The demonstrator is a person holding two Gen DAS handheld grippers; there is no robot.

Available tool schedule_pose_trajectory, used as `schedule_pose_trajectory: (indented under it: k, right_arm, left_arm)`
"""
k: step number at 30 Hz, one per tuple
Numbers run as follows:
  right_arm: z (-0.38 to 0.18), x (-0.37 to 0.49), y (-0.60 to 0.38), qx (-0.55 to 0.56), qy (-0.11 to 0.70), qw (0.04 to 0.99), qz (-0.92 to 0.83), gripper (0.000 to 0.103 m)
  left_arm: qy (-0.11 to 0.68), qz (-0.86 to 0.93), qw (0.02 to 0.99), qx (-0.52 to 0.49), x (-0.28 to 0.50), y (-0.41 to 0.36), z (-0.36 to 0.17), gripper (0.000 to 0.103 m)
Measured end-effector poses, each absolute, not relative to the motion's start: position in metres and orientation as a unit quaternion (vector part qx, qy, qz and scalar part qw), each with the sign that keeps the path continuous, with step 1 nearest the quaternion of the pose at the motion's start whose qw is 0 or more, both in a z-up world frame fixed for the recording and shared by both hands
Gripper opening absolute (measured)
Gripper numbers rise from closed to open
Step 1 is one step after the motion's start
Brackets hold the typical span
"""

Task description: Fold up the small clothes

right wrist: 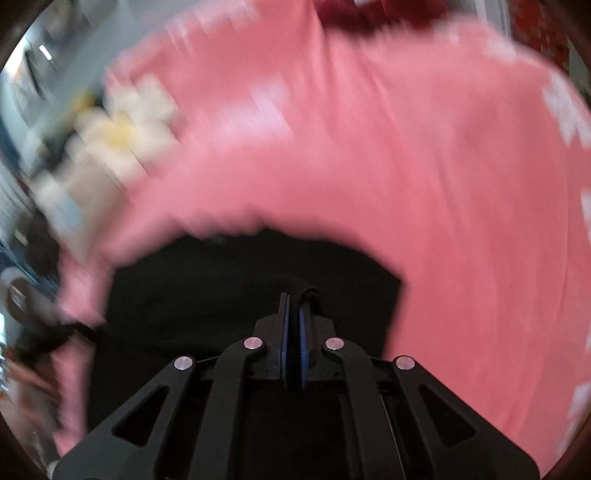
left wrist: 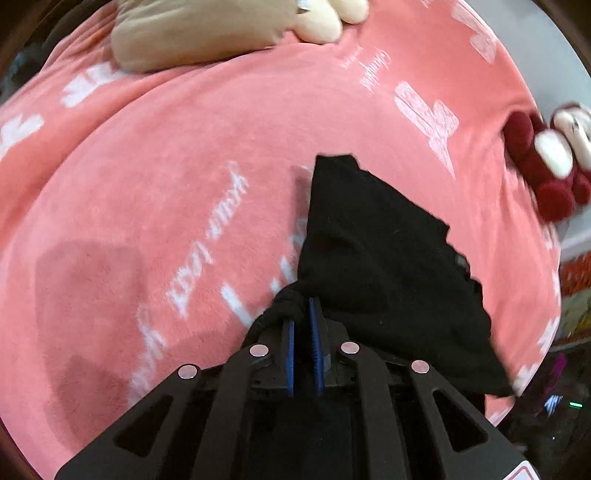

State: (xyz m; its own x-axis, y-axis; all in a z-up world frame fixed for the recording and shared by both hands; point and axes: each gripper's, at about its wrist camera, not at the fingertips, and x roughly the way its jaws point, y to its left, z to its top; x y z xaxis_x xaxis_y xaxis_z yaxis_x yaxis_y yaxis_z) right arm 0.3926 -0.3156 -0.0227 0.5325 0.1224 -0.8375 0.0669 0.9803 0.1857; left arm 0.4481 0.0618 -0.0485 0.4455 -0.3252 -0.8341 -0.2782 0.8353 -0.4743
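Black fabric is bunched between the blue pads of my left tongs (left wrist: 302,314), low in the middle of the left wrist view; they are clenched on a gathered corner of the black garment (left wrist: 384,266). From that pinch the cloth spreads up and to the right as a rough triangle lying on the pink blanket (left wrist: 177,177), its far tip just above the centre of the frame.

My right tongs (right wrist: 293,306) are clenched too, with a small fold of the same black garment (right wrist: 229,288) caught at their tips, in the lower middle of the right wrist view. This view is badly blurred, so I cannot make out the cloth's edges well; it fills the lower centre, with the pink blanket (right wrist: 424,184) curving around it.

Farther out in the left view, white lettering runs across the blanket. A beige plush toy (left wrist: 192,33) lies at the upper left of the frame, and a dark red and white plush toy (left wrist: 546,162) sits at the right edge.
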Motion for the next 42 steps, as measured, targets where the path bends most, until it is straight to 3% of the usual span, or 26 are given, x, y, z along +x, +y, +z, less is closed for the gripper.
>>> schedule_pose_trajectory:
  k: [3, 4, 5, 8, 12, 14, 16, 18, 22, 31, 32, 34, 42]
  right_arm:
    - [-0.030, 0.378, -0.329, 0.151, 0.465, 0.872, 0.013, 0.010]
    - [-0.027, 0.377, -0.330, 0.160, 0.463, 0.872, 0.010, 0.012]
    - [-0.019, 0.375, -0.331, 0.164, 0.454, 0.876, 0.007, 0.012]
    - [0.003, 0.375, -0.332, 0.161, 0.425, 0.891, 0.002, 0.012]
    - [0.003, 0.398, -0.320, 0.154, 0.428, 0.891, 0.021, 0.012]
    - [-0.018, 0.416, -0.307, 0.117, 0.464, 0.878, 0.015, 0.011]
    - [-0.030, 0.422, -0.307, 0.101, 0.478, 0.873, -0.016, 0.007]
    - [-0.014, 0.410, -0.309, 0.104, 0.459, 0.881, -0.046, 0.012]
    - [0.015, 0.342, -0.306, 0.087, 0.416, 0.905, -0.028, 0.013]
    - [-0.020, 0.197, -0.320, 0.130, 0.473, 0.869, -0.057, 0.015]
    - [-0.023, 0.183, -0.321, 0.140, 0.481, 0.863, -0.061, 0.017]
    - [-0.027, 0.161, -0.323, 0.149, 0.492, 0.855, -0.072, 0.044]
    - [-0.038, 0.100, -0.320, 0.162, 0.541, 0.822, -0.069, 0.049]
  left_arm:
    - [0.532, -0.031, 0.800, -0.277, 0.446, 0.057, -0.045, 0.019]
    - [0.533, -0.041, 0.798, -0.277, 0.446, 0.058, -0.043, 0.026]
    - [0.533, -0.045, 0.798, -0.277, 0.442, 0.058, -0.042, 0.033]
    - [0.526, -0.054, 0.806, -0.264, 0.422, 0.058, -0.032, 0.040]
    - [0.494, -0.038, 0.852, -0.168, 0.402, 0.036, -0.013, 0.048]
    - [0.483, -0.037, 0.864, -0.138, 0.393, 0.027, -0.011, 0.059]
    - [0.485, -0.032, 0.866, -0.116, 0.383, 0.017, -0.015, 0.059]
    - [0.500, -0.037, 0.858, -0.113, 0.373, 0.016, -0.020, 0.059]
    - [0.504, -0.026, 0.856, -0.111, 0.343, 0.023, -0.022, 0.063]
    - [0.538, -0.029, 0.839, -0.077, 0.249, 0.018, -0.035, 0.066]
    - [0.541, -0.030, 0.837, -0.074, 0.241, 0.016, -0.036, 0.067]
    - [0.545, -0.029, 0.835, -0.071, 0.223, 0.013, -0.037, 0.071]
    - [0.561, -0.014, 0.821, -0.102, 0.177, 0.027, -0.043, 0.071]
